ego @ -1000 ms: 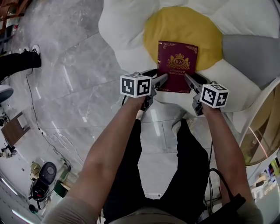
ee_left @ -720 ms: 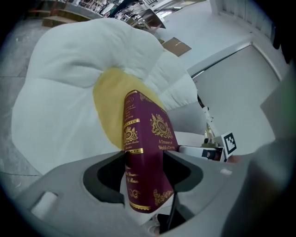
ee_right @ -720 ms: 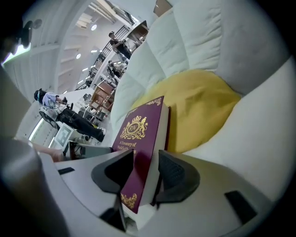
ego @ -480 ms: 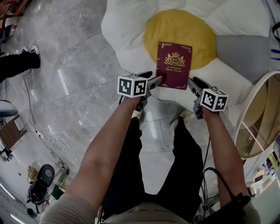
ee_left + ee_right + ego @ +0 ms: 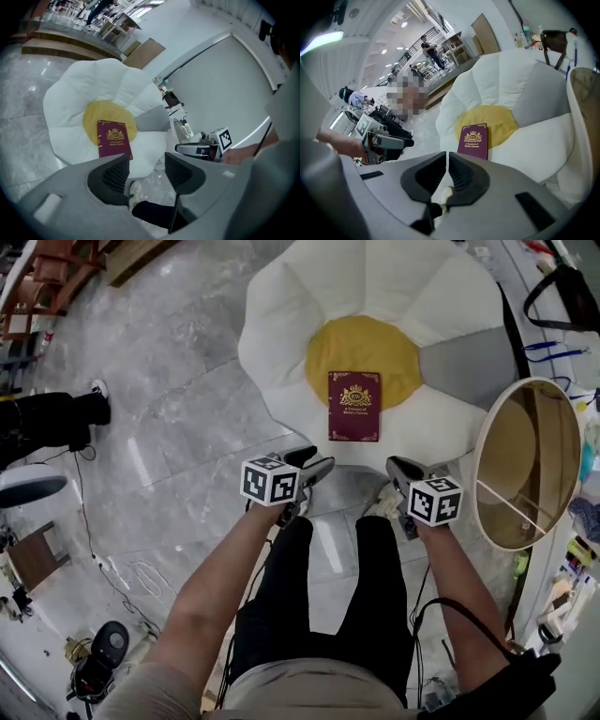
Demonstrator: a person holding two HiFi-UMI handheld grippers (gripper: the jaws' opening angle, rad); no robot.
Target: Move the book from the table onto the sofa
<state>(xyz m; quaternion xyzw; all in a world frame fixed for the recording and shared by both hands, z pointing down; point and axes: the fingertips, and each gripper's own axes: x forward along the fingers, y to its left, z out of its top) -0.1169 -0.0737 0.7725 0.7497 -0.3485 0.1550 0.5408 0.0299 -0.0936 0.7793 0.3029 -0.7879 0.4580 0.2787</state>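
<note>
- Grey marble floor (image 5: pixel 187 437) fills most of the head view. A flower-shaped sofa (image 5: pixel 281 324), with white petals and a yellow centre, sits ahead of the person, and a round table (image 5: pixel 525 456) stands to its right.
- The book (image 5: pixel 354 406) lies flat on the sofa, half on the yellow centre and half on the near white petal. It is well apart from the table.
- Its long axis runs straight away from the person, with the cover up and the near short edge facing both grippers.
- The left gripper (image 5: pixel 314 463) has its jaws apart and holds nothing. Its own view shows only floor and a shoe between the pads, with the book (image 5: pixel 114 138) ahead and slightly left.
- The right gripper (image 5: pixel 401 470) has its jaws closing, almost together, with nothing between them. The book (image 5: pixel 473 139) lies ahead, just right of the jaw line (image 5: pixel 446 164).
- Both grippers hang over the floor, short of the sofa edge and clear of the book.
- The book sits forward between the two, and neither hand is clearly nearer.
- Judgement: the placement looks done. Any re-grasp would go forward and down onto the near short edge.
</note>
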